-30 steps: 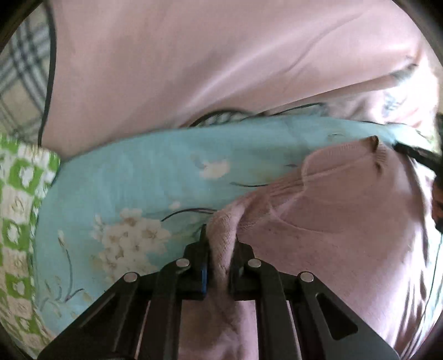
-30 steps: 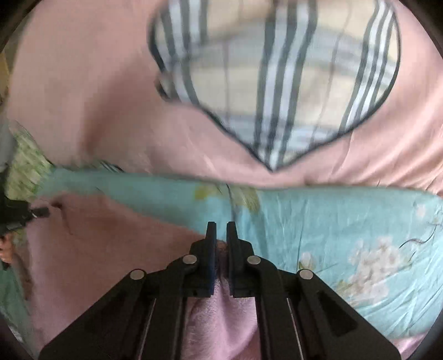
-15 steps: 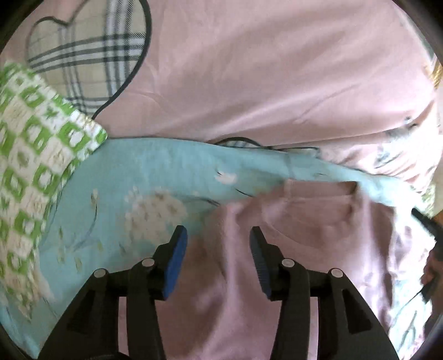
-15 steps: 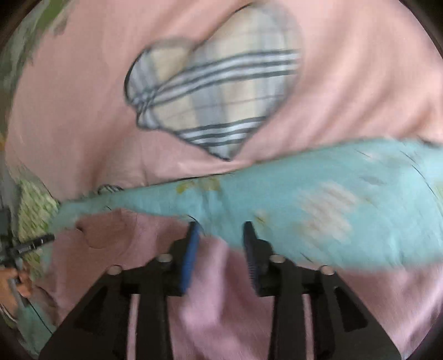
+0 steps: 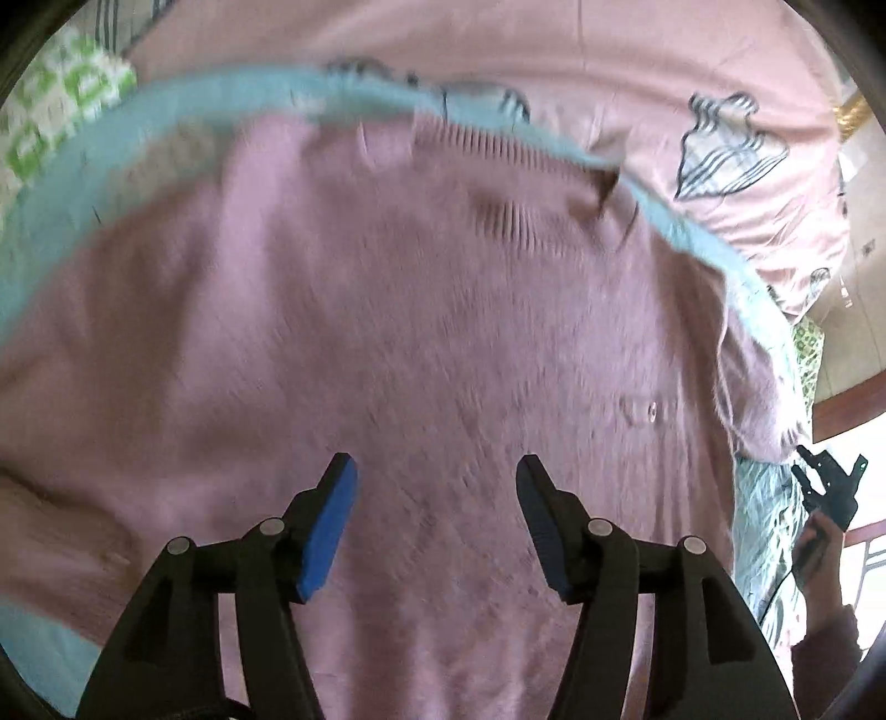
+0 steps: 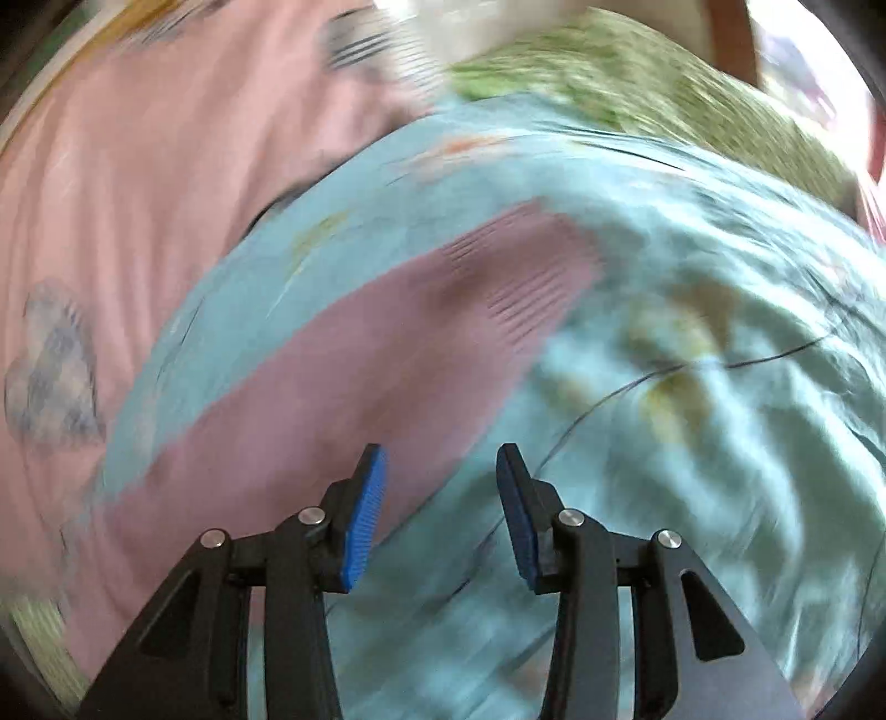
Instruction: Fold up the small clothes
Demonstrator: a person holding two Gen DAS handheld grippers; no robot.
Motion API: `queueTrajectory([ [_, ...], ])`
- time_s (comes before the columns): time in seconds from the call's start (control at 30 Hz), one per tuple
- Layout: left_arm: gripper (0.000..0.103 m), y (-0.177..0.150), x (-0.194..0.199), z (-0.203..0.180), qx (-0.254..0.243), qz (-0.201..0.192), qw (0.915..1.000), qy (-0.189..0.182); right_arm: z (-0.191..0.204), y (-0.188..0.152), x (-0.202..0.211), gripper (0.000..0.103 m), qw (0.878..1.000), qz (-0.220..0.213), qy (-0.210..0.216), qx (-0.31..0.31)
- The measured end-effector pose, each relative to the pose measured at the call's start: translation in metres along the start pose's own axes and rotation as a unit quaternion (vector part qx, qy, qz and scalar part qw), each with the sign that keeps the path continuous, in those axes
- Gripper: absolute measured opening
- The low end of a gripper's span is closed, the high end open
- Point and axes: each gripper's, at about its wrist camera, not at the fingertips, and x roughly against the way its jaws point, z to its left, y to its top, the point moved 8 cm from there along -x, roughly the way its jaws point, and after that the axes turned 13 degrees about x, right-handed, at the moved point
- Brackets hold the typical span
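A bed fills both views, spread with a pink sheet (image 5: 554,50) bearing plaid patches, a pale blue floral quilt (image 6: 692,415) and a green-and-white checked blanket (image 5: 50,111). Bright daylight enters past wooden trim (image 5: 847,404) at the right edge.

Motion blur smears the pink sweater (image 6: 354,382) and its sleeve end throughout.

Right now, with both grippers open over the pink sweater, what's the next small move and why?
Probably swing the right gripper to the sleeve lying out on the teal blanket and pinch its ribbed cuff. The left gripper hovers empty over the sweater body.
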Motion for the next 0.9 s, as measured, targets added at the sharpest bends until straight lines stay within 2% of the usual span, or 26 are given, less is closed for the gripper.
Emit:
queueTrajectory([
  [0.07, 0.06, -0.006, -0.016, -0.005, -0.001, 0.015, 0.9999, 0.005, -0.023, 0.015, -0.01, 0.043, 0.999, -0.011, 0.004, -0.053],
  [0.13, 0.06, -0.009, -0.027, -0.01, -0.016, 0.021, 0.9995, 0.02, -0.028, 0.027, -0.024, 0.043, 0.996, -0.016, 0.025, -0.087],
  [0.2, 0.06, -0.014, -0.031, -0.014, -0.036, 0.021, 0.9986, 0.032, -0.025, 0.037, -0.031, 0.041, 0.994, -0.03, 0.046, -0.099],
  [0.23, 0.06, -0.015, -0.03, -0.015, -0.043, 0.02, 0.9983, 0.036, -0.02, 0.041, -0.033, 0.035, 0.994, -0.031, 0.047, -0.092],
  [0.27, 0.06, -0.015, -0.03, -0.016, -0.044, 0.019, 0.9982, 0.035, -0.008, 0.045, -0.032, 0.012, 0.995, -0.032, 0.056, -0.076],
  [0.3, 0.06, -0.015, -0.029, -0.015, -0.043, 0.018, 0.9984, 0.032, 0.0, 0.04, -0.03, 0.013, 0.995, -0.009, 0.057, -0.077],
  [0.4, 0.061, -0.017, -0.019, -0.008, -0.028, 0.016, 0.9993, 0.02, 0.043, 0.04, 0.0, 0.012, 0.994, -0.036, 0.095, -0.038],
  [0.53, 0.062, -0.022, -0.001, 0.005, -0.019, 0.007, 0.9998, 0.008, 0.128, 0.029, 0.043, 0.012, 0.981, -0.044, 0.187, 0.022],
  [0.63, 0.063, -0.028, 0.01, 0.017, -0.015, 0.002, 0.9999, 0.004, 0.209, 0.003, 0.073, 0.012, 0.959, -0.026, 0.272, 0.068],
  [0.7, 0.065, -0.031, 0.017, 0.026, -0.01, -0.001, 1.0, 0.001, 0.262, -0.019, 0.087, 0.012, 0.94, -0.008, 0.326, 0.096],
  [0.77, 0.065, -0.036, 0.022, 0.036, -0.001, -0.002, 1.0, -0.005, 0.325, -0.054, 0.096, 0.012, 0.915, 0.033, 0.384, 0.122],
  [0.9, 0.065, -0.041, 0.034, 0.054, 0.014, -0.004, 0.9998, -0.015, 0.42, -0.118, 0.103, 0.012, 0.87, 0.097, 0.453, 0.169],
])
